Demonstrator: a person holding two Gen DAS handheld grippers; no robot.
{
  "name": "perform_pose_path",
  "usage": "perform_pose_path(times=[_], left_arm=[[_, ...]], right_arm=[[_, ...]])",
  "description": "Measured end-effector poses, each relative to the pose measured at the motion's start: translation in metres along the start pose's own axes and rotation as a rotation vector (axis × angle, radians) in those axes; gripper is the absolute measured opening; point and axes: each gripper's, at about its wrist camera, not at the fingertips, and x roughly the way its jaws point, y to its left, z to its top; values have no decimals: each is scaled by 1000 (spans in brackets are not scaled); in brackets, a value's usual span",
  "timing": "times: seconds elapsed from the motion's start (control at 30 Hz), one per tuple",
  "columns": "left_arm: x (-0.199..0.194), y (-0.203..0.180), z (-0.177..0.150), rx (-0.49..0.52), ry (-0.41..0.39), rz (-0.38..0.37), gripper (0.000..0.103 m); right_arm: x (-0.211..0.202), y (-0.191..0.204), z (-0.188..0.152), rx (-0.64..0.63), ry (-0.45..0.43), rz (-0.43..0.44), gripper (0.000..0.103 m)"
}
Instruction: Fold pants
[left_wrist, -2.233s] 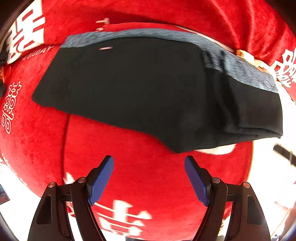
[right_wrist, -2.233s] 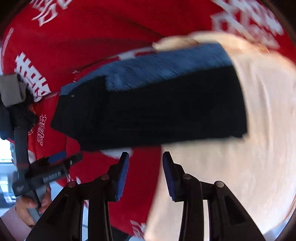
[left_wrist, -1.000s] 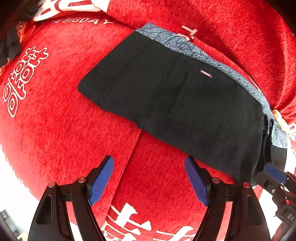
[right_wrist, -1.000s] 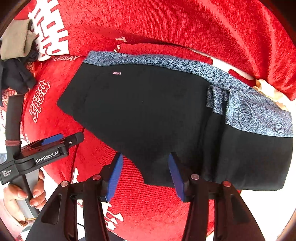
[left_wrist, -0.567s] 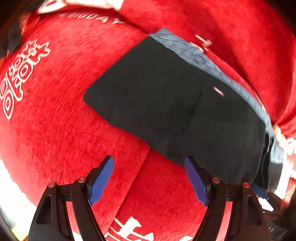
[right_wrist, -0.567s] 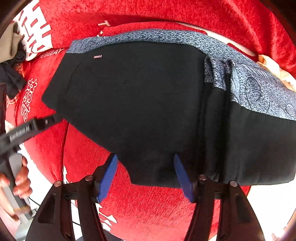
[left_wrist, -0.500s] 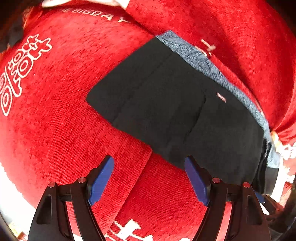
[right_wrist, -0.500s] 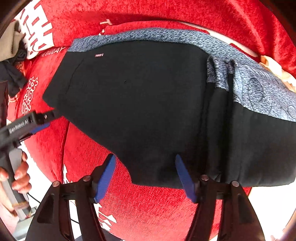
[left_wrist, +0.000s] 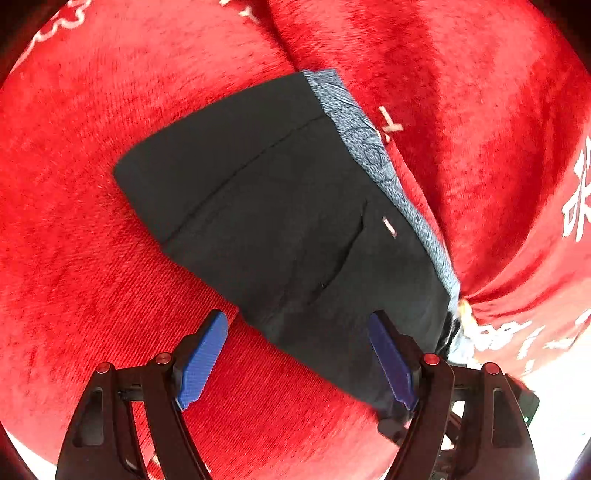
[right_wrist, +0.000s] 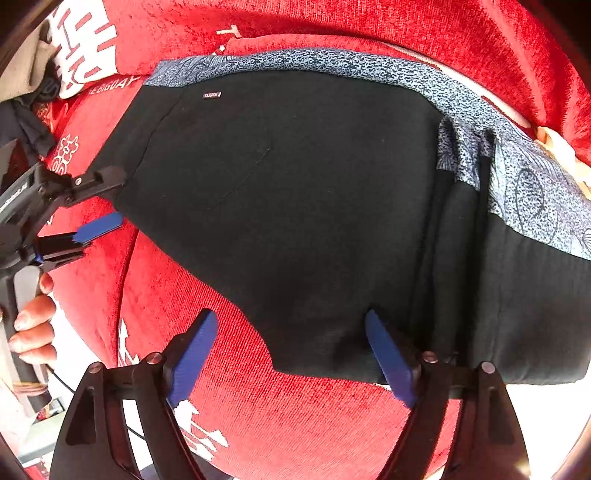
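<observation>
The folded black pants are laid on the red cover. Both the left claw and right claw are held wide at the pants' near edge, gripping nothing.

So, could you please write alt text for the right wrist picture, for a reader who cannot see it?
Black pants with a blue-grey patterned waistband lie folded on a red cover. The open right gripper has its blue jaws at the pants' near edge, while the left gripper, also open, reaches their left edge.
</observation>
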Motion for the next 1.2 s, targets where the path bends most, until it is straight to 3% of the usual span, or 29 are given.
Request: perform_pose_path(times=[0.1, 0.3, 0.43, 0.63, 0.8, 0.87, 0.9, 0.93, 1.0, 1.2], left_arm=[[4, 9, 6, -41, -13, -75, 80], [9, 32, 7, -124, -30, -149, 80], [9, 26, 8, -103, -45, -138, 80], [-10, 1, 14, -46, -117, -229, 80], [18, 12, 27, -101, -93, -106, 79], [13, 13, 26, -114, -115, -101, 70], [12, 8, 26, -95, -134, -51, 54], [10, 4, 25, -62, -143, 5, 39], [5, -7, 23, 6, -169, 74, 31], [-10, -83, -13, 452, -338, 362, 28]], right_arm=[[1, 2, 2, -1, 3, 2, 86], [1, 0, 0, -13, 4, 0, 86], [3, 4, 0, -28, 9, -13, 86], [5, 4, 4, -13, 17, -7, 86], [8, 9, 4, -24, 23, -23, 86], [8, 11, 6, -26, 24, -23, 86], [8, 11, 6, -27, 24, -21, 86], [8, 11, 7, -27, 25, -19, 86], [6, 11, 9, -25, 33, -10, 86], [-32, 2, 27, 23, -19, 67, 86]])
